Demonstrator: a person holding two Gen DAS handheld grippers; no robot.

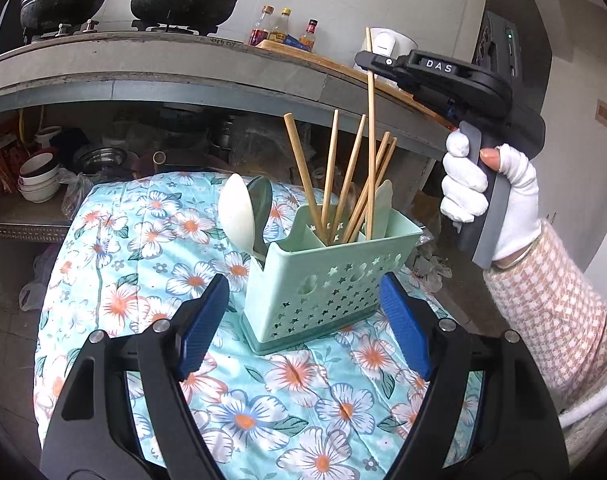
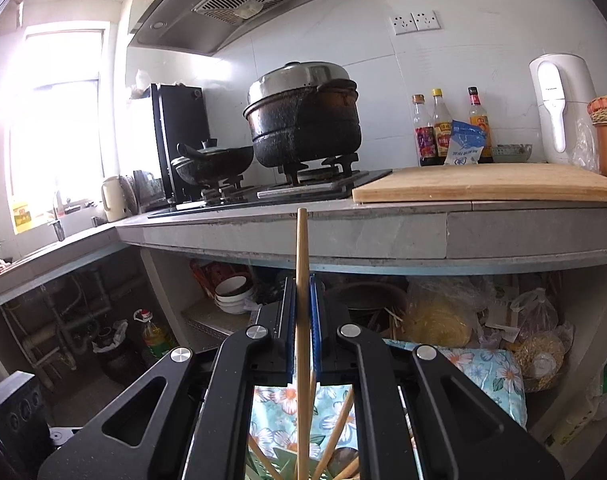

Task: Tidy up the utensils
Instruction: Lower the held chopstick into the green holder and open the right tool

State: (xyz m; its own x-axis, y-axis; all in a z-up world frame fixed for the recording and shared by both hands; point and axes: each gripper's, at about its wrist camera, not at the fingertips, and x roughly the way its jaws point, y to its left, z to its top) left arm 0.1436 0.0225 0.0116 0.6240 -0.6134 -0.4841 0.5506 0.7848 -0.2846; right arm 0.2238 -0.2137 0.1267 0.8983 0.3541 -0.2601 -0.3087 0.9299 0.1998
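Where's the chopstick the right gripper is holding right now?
In the left wrist view the chopstick stands upright, pinched near its top by the right gripper, its lower end inside the green holder beside the other chopsticks.

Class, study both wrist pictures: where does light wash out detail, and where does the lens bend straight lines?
Right wrist view: the window at left is blown out to white, glare spilling over the frame and wall; the counter edge bows. Left wrist view: lighting is even, the utensil caddy sharp, but the counter front curves and the corners go black.
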